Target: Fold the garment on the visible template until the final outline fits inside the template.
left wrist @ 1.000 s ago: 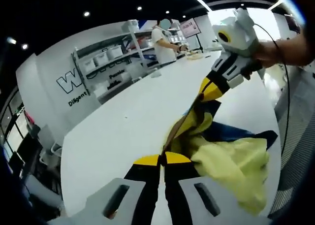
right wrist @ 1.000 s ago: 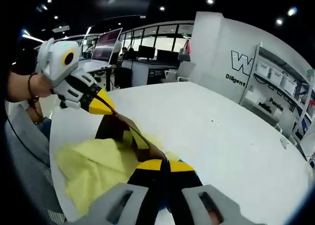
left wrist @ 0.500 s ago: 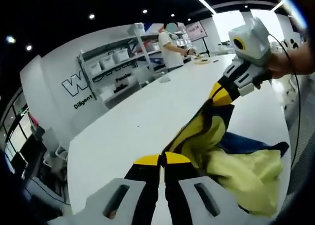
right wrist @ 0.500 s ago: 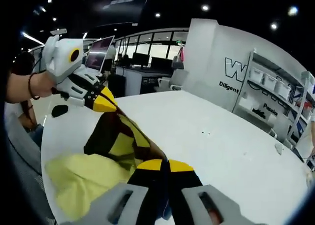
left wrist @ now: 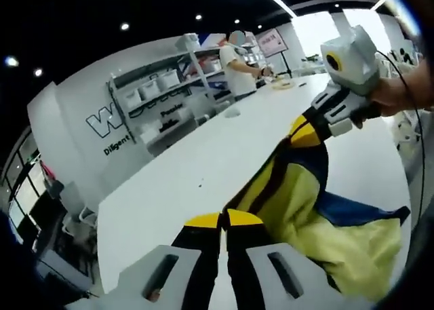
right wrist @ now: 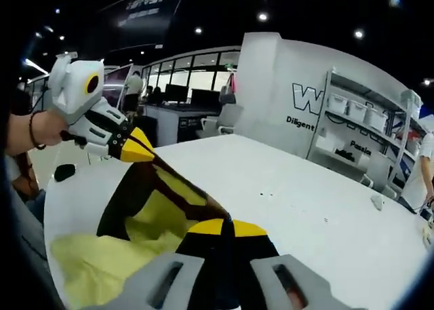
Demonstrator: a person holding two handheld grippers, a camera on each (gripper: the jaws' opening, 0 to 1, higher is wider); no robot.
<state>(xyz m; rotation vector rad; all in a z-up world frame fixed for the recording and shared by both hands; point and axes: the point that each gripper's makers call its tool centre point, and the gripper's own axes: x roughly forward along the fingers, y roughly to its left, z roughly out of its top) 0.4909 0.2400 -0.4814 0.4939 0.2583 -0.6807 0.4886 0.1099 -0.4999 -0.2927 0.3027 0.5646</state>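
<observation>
Both grippers, left (left wrist: 224, 220) and right (right wrist: 230, 223), clamp the garment (left wrist: 298, 201), stretching its edge taut toward 2 o'clock above the bench (left wrist: 183, 181), probably to fold it.

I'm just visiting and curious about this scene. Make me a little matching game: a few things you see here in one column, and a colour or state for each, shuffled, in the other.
Things:
1. garment
2. table
3. left gripper
4. shelf unit

States:
A. white, bare top
B. shut on cloth
C. yellow and dark blue, held up between two grippers
D. stands by the wall, holds white bins

Pairs: 1-C, 2-A, 3-B, 4-D
</observation>
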